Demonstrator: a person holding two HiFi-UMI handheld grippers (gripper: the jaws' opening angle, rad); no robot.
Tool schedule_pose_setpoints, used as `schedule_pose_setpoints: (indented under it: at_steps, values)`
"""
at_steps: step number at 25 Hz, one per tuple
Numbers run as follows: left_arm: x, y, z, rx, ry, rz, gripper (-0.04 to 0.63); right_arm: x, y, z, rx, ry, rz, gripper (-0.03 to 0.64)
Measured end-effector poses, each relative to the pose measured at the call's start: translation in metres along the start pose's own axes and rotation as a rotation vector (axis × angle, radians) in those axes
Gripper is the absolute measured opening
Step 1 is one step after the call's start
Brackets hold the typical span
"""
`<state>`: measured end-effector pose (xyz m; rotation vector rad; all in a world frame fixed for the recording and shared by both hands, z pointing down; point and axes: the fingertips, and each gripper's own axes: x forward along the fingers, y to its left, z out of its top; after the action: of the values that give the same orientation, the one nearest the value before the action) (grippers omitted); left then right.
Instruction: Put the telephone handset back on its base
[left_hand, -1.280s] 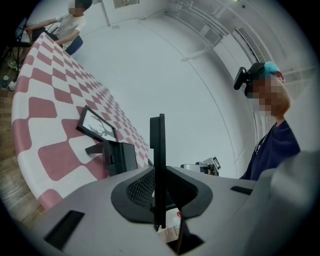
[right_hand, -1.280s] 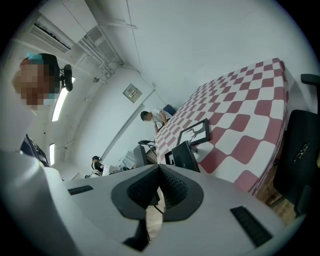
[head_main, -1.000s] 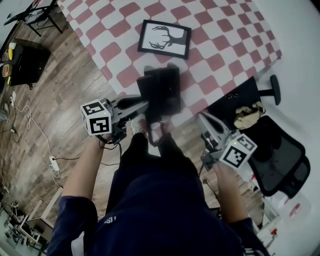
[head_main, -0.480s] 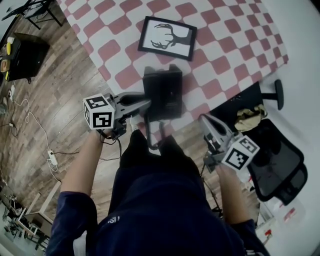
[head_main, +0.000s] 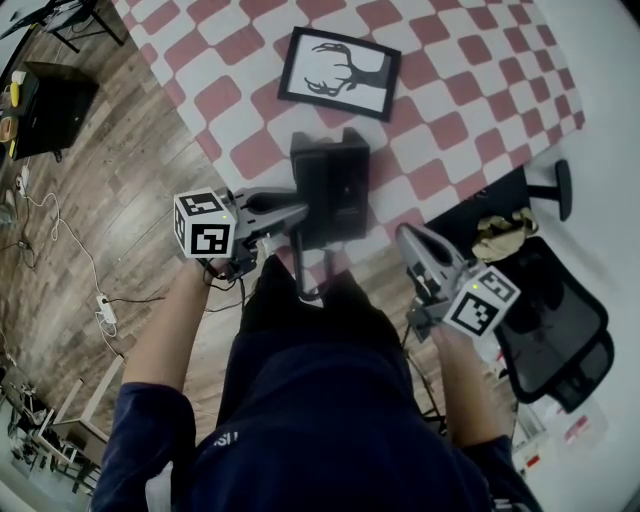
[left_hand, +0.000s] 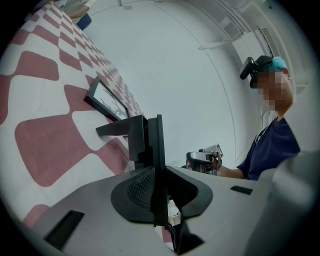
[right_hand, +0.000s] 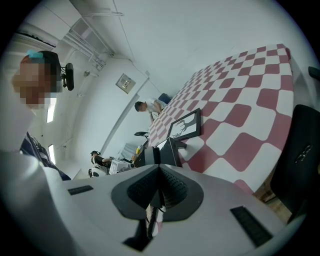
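The black telephone base (head_main: 340, 185) stands at the near edge of the checkered table (head_main: 450, 90). Its handset (head_main: 306, 190) lies along the base's left side, and the coiled cord (head_main: 300, 272) hangs over the table's edge. My left gripper (head_main: 300, 212) reaches in from the left. In the left gripper view its pads are shut on a thin black edge of the handset (left_hand: 159, 150), with the cord (left_hand: 173, 236) below. My right gripper (head_main: 402, 238) hangs off the table's edge to the right of the phone. Its jaws (right_hand: 159, 181) are shut with nothing between them.
A framed antler picture (head_main: 340, 72) lies on the table behind the phone. A black office chair (head_main: 560, 310) stands at the right. On the wooden floor at the left are a black cabinet (head_main: 55, 105) and cables (head_main: 100, 320). A person (right_hand: 149, 107) stands far off.
Both grippers have come down a little. The handset in the left gripper has sunk towards the left side of the base, and the phone now shows sharp instead of blurred.
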<state>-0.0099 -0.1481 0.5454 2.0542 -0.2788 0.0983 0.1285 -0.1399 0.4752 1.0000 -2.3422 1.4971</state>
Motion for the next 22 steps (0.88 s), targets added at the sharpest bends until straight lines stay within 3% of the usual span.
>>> schedule_pose_setpoints:
  at_steps: [13,15,22]
  values:
    - [0.001,0.017,-0.003,-0.067,-0.02,0.017,0.095,0.009,-0.003,-0.001,0.003,0.017,-0.001,0.017]
    - [0.001,0.02,-0.004,-0.072,-0.018,0.034,0.126,0.009,-0.003,-0.001,0.01,0.017,-0.008,0.015]
    - [-0.004,0.023,-0.001,-0.011,-0.013,0.138,0.187,0.013,0.006,0.004,-0.008,0.008,0.009,0.017]
